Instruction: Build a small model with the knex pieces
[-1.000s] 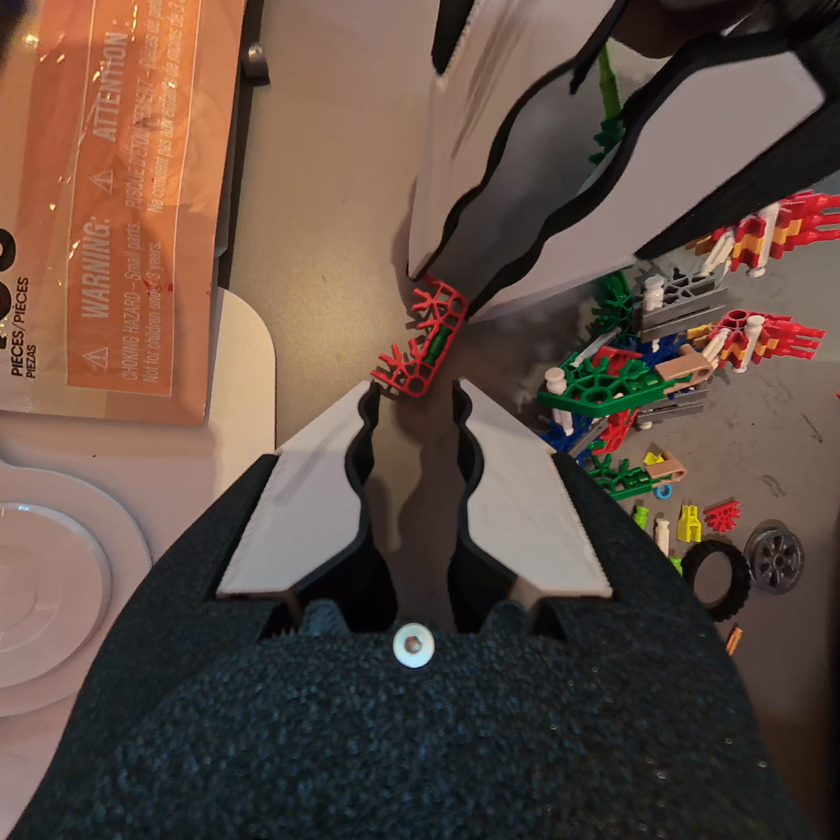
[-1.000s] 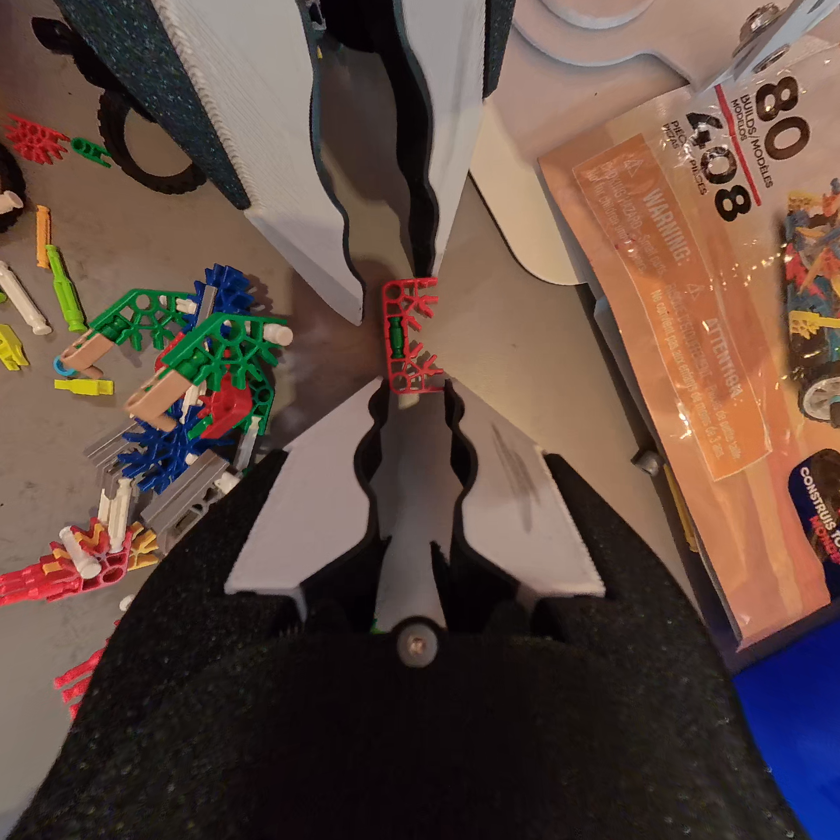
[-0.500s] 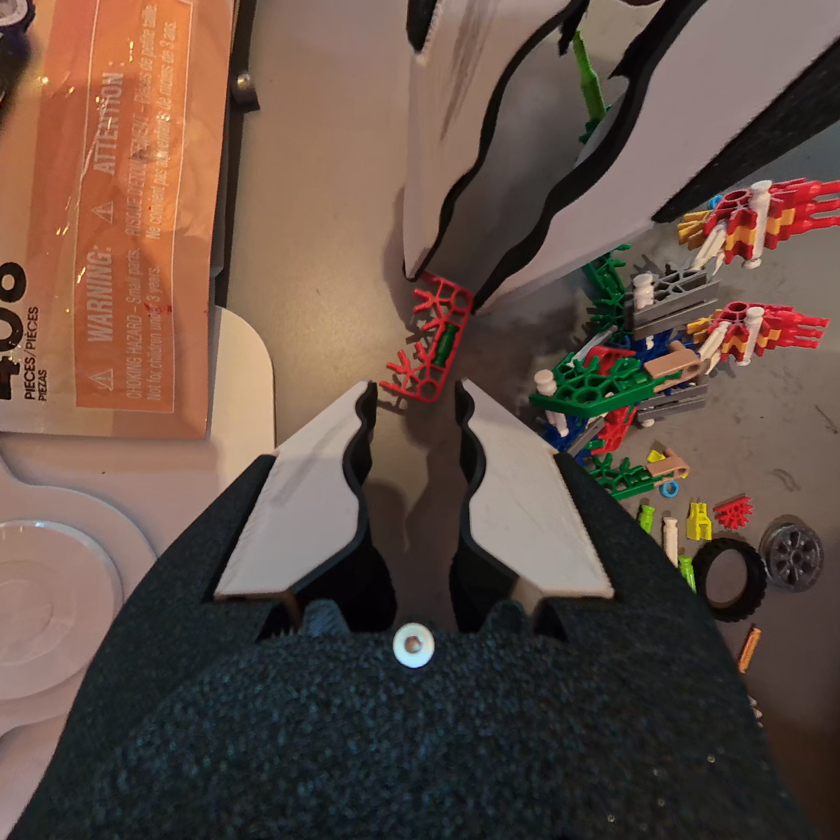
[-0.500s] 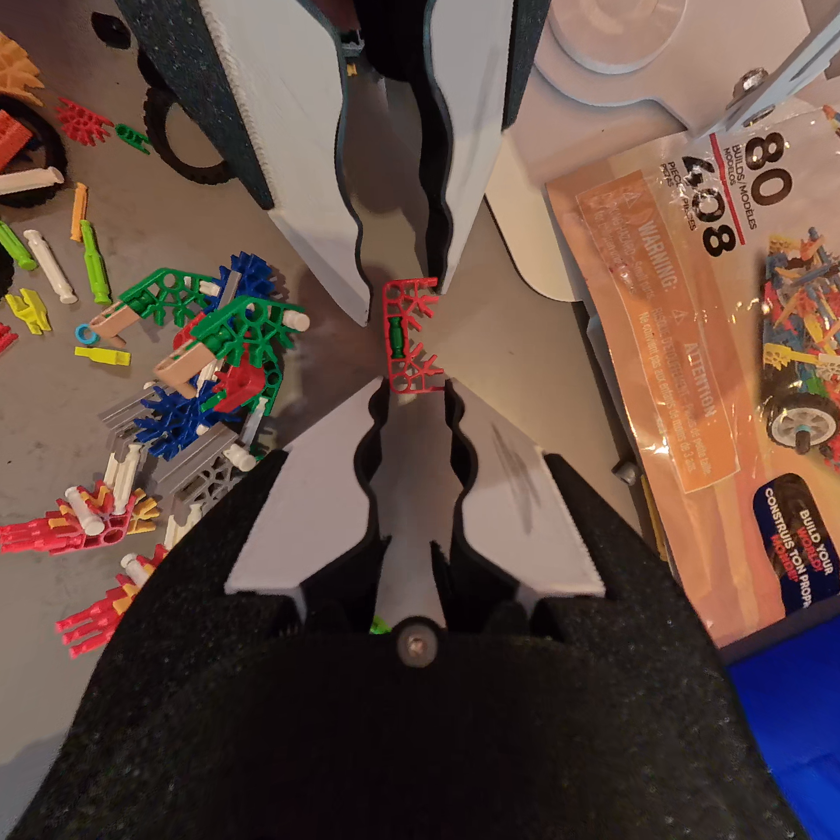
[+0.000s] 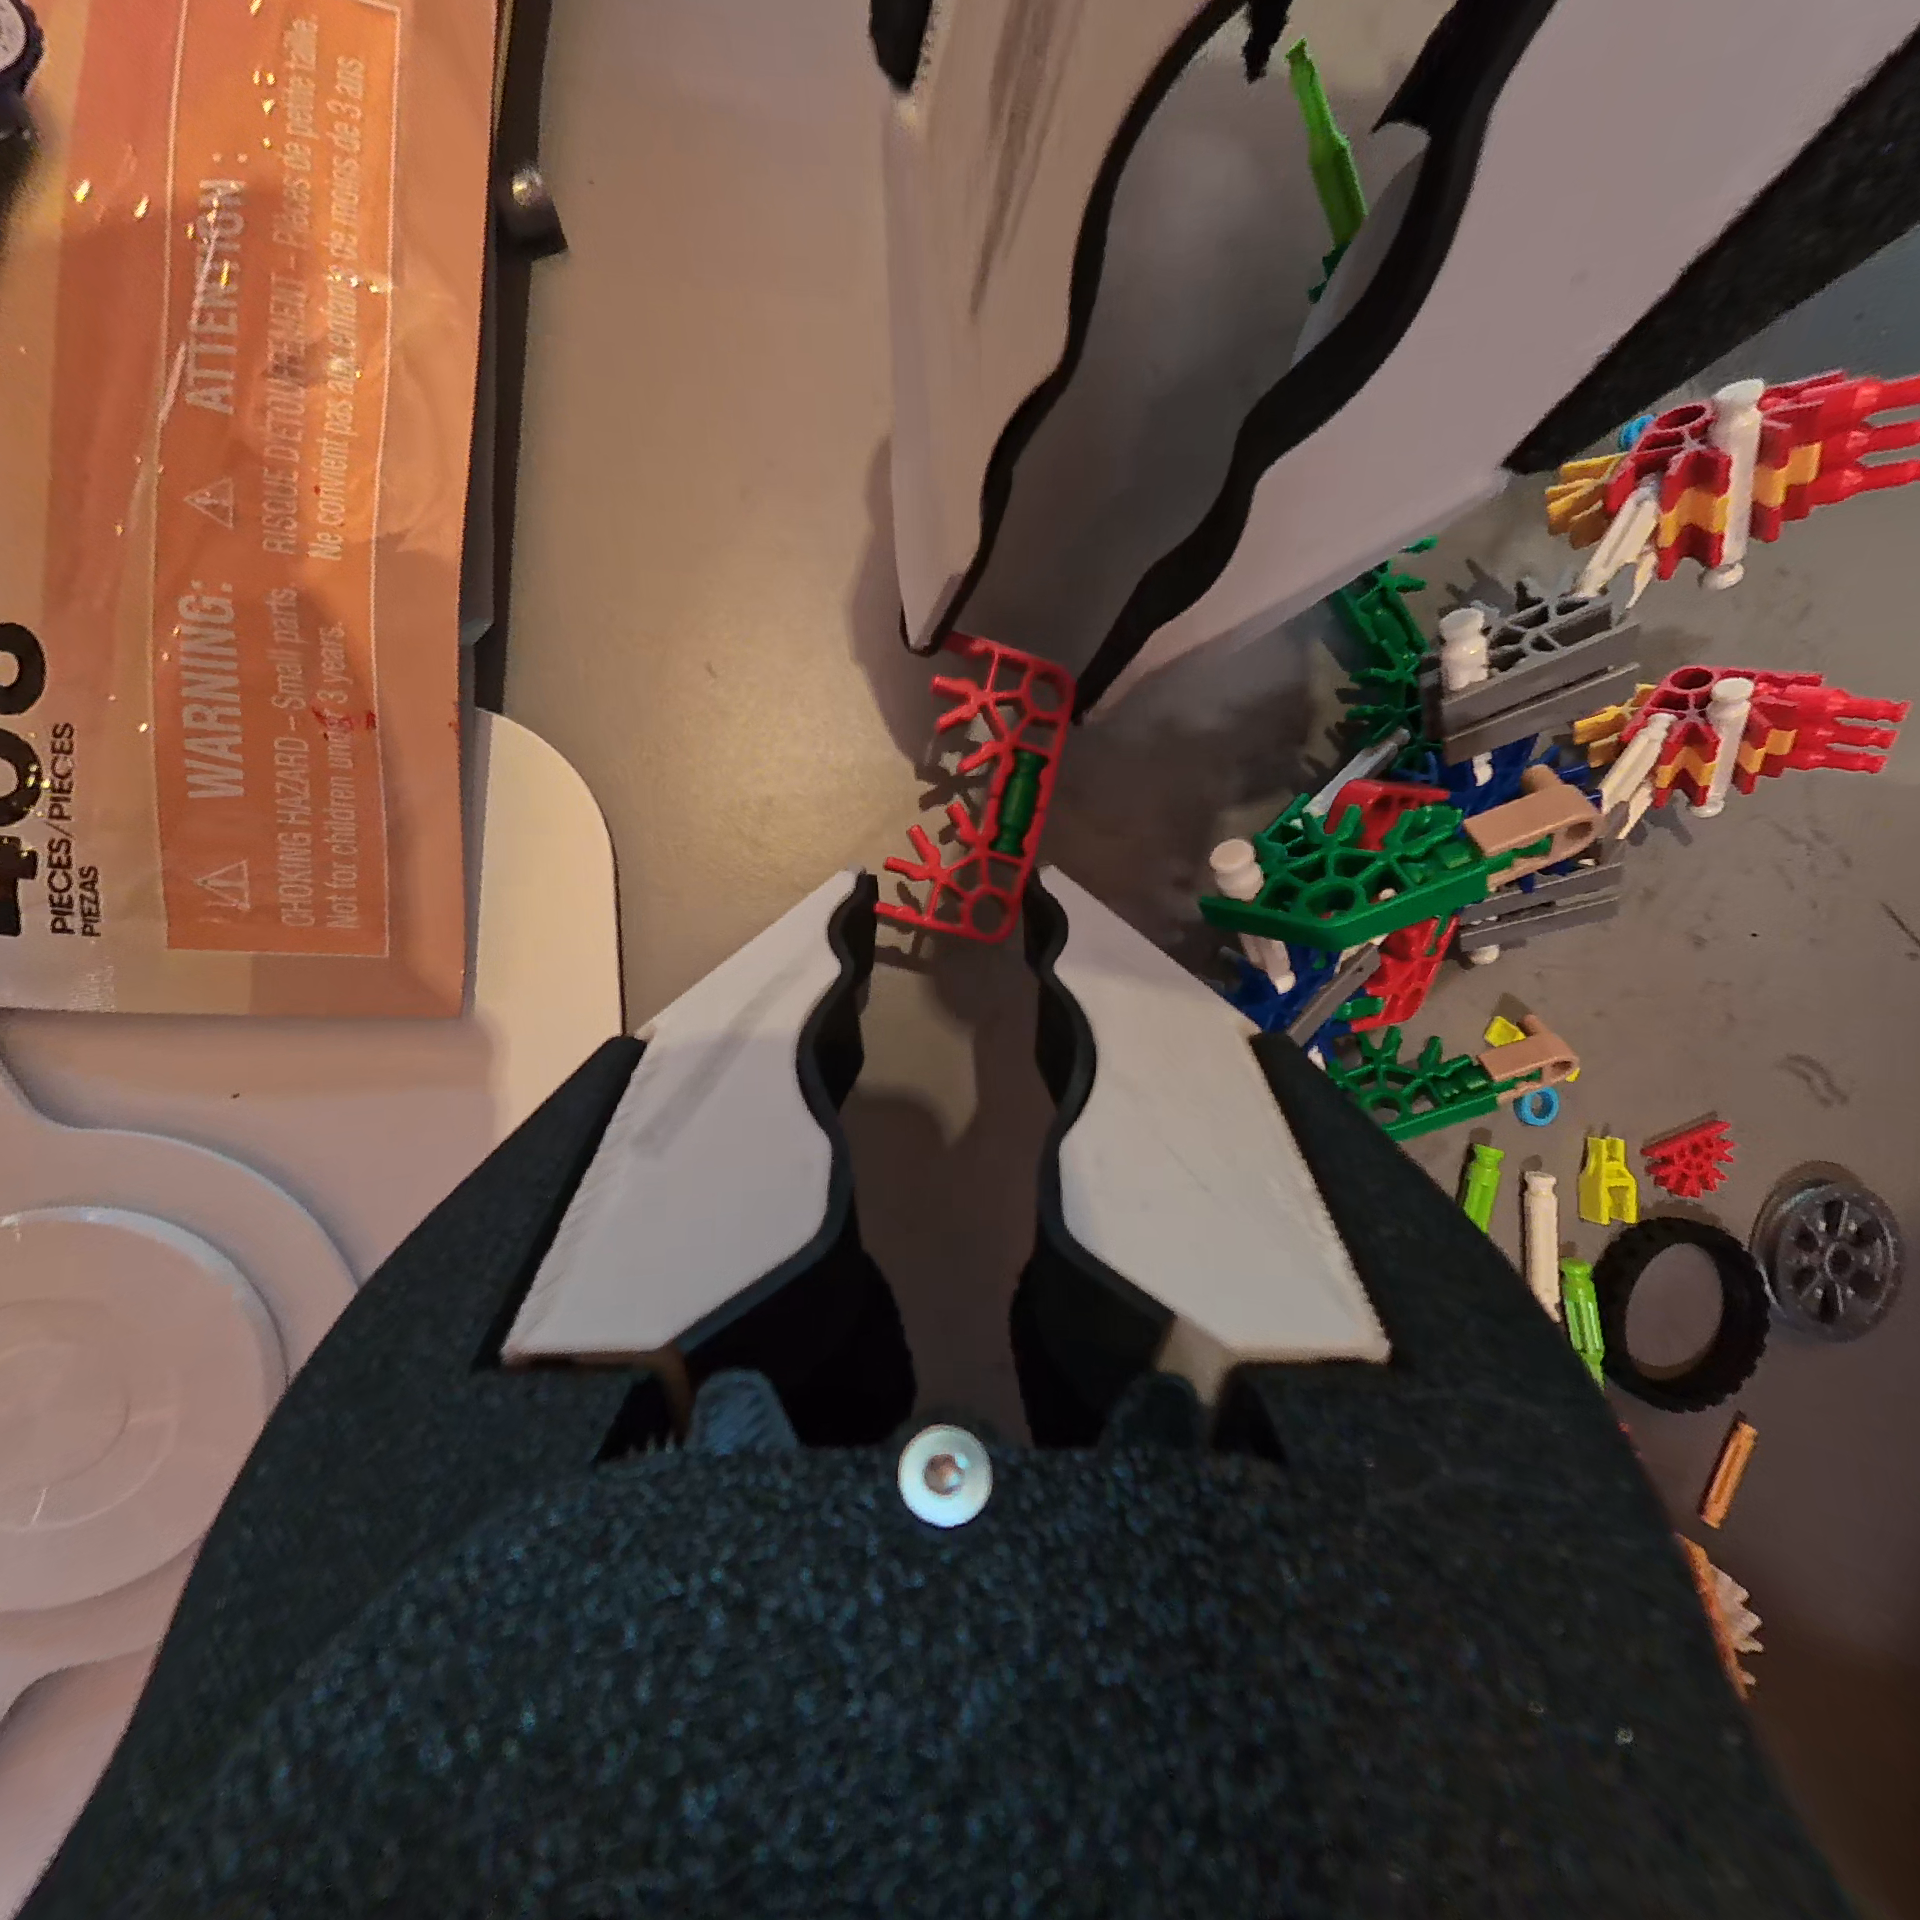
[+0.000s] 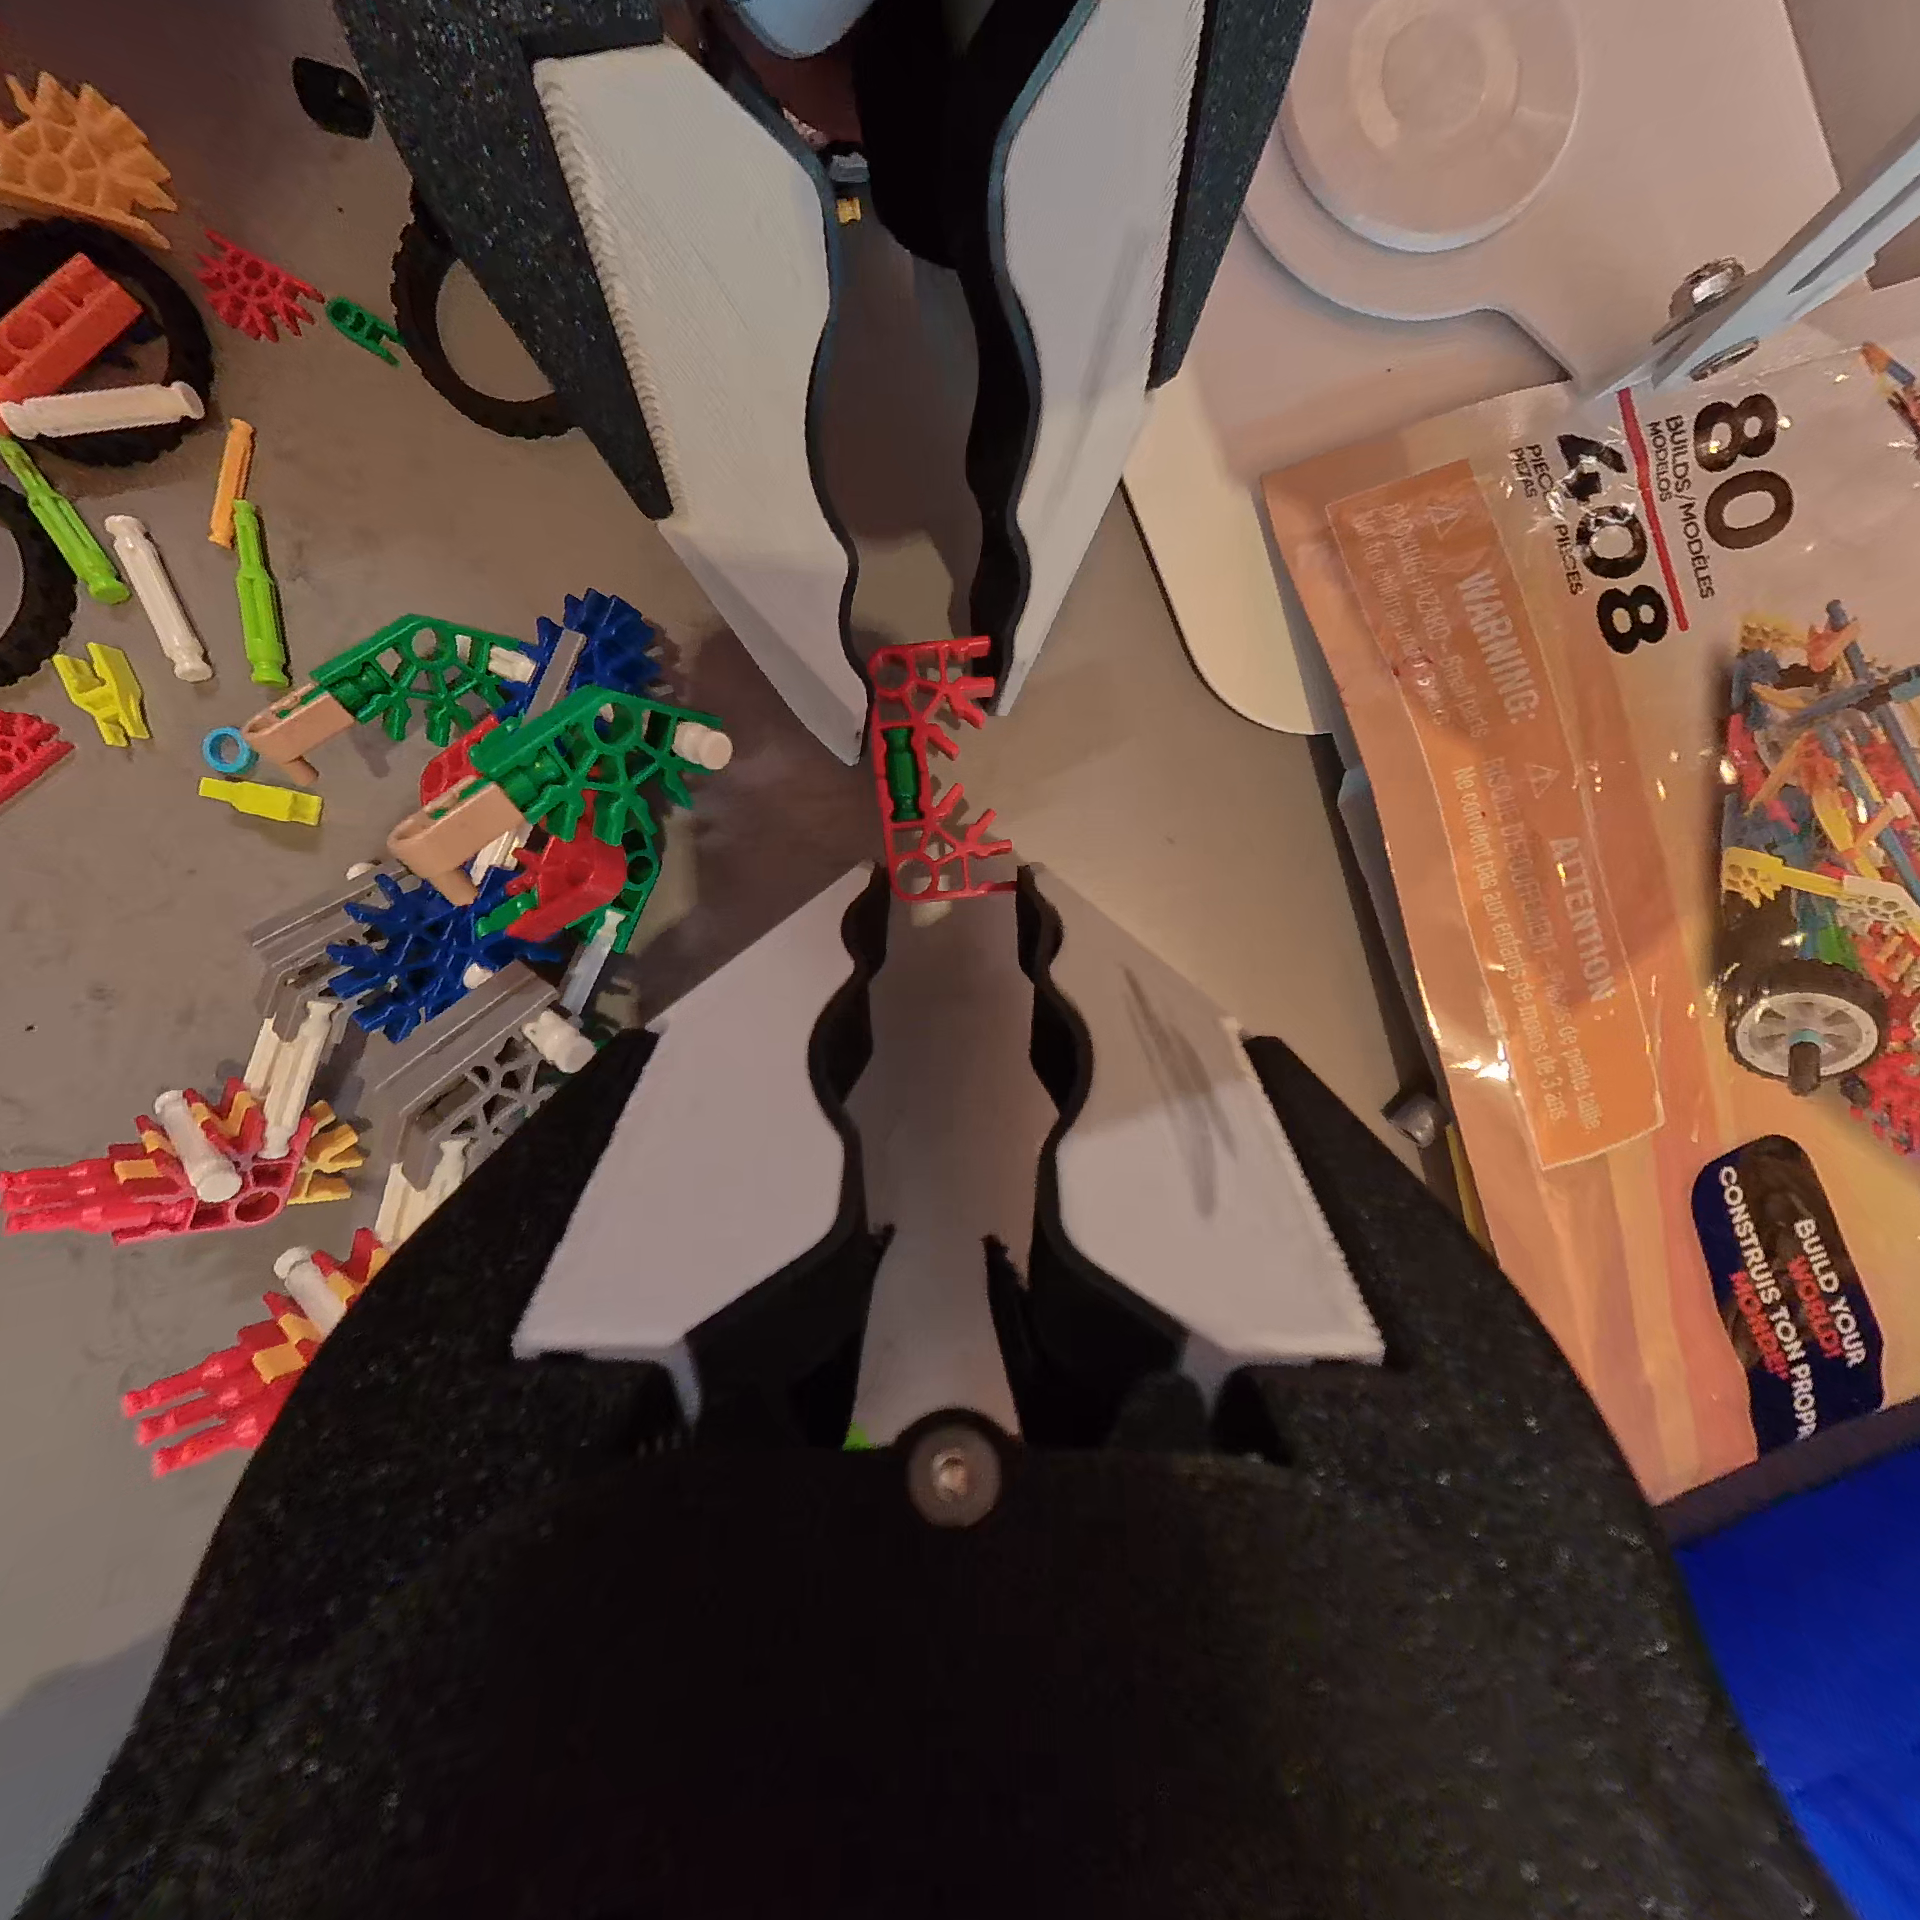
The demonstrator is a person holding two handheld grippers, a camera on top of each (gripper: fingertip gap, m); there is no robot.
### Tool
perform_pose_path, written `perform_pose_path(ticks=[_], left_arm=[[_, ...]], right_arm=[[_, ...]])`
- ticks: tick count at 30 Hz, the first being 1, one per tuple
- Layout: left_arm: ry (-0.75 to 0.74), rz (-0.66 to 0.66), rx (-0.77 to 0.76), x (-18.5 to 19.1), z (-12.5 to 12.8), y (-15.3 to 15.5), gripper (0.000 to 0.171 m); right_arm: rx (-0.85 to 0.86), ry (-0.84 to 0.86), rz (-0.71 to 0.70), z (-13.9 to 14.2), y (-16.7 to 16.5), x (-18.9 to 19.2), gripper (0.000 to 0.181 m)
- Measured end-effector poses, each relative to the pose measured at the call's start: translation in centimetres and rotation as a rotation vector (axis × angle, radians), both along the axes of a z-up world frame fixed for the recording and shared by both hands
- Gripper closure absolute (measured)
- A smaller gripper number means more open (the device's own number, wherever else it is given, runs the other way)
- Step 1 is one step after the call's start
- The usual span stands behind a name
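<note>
Two red lattice connectors joined by a short green rod (image 5: 1018, 805) form one small piece (image 5: 987, 790), held above the grey table. My left gripper (image 5: 951, 883) is shut on its near end. My right gripper (image 6: 951, 878) is shut on the opposite end of the piece (image 6: 935, 769). The two grippers face each other tip to tip. The right gripper shows at the top of the left wrist view (image 5: 997, 675), and the left gripper at the top of the right wrist view (image 6: 928, 727).
A pile of green, blue, red and grey built pieces (image 5: 1382, 873) lies beside the grippers, with red-yellow assemblies (image 5: 1745, 727), loose rods, a black tyre (image 5: 1678, 1314) and a grey hub (image 5: 1834, 1262). An orange printed bag (image 6: 1610, 831) and a white plate (image 5: 208, 1195) lie on the other side. Only a small space, under 4 cm, lies between the two pairs of fingers.
Both grippers have kept their hold on the red piece. They have moved together, so the table parts and the bag have shifted in both views and more of the table shows.
</note>
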State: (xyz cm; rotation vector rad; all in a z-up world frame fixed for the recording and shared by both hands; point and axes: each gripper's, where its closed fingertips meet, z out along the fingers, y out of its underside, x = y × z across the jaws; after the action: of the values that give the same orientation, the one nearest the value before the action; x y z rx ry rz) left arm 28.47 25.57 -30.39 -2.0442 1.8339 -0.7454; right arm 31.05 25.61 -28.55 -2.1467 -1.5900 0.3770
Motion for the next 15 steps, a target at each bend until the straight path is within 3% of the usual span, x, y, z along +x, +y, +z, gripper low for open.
perform_pose_path(ticks=[15], left_arm=[[-0.026,0.030,0.007,0.12,0.54,0.54,0.146]], right_arm=[[0.042,0.014,-0.073,0.59,0.72,0.58,0.147]])
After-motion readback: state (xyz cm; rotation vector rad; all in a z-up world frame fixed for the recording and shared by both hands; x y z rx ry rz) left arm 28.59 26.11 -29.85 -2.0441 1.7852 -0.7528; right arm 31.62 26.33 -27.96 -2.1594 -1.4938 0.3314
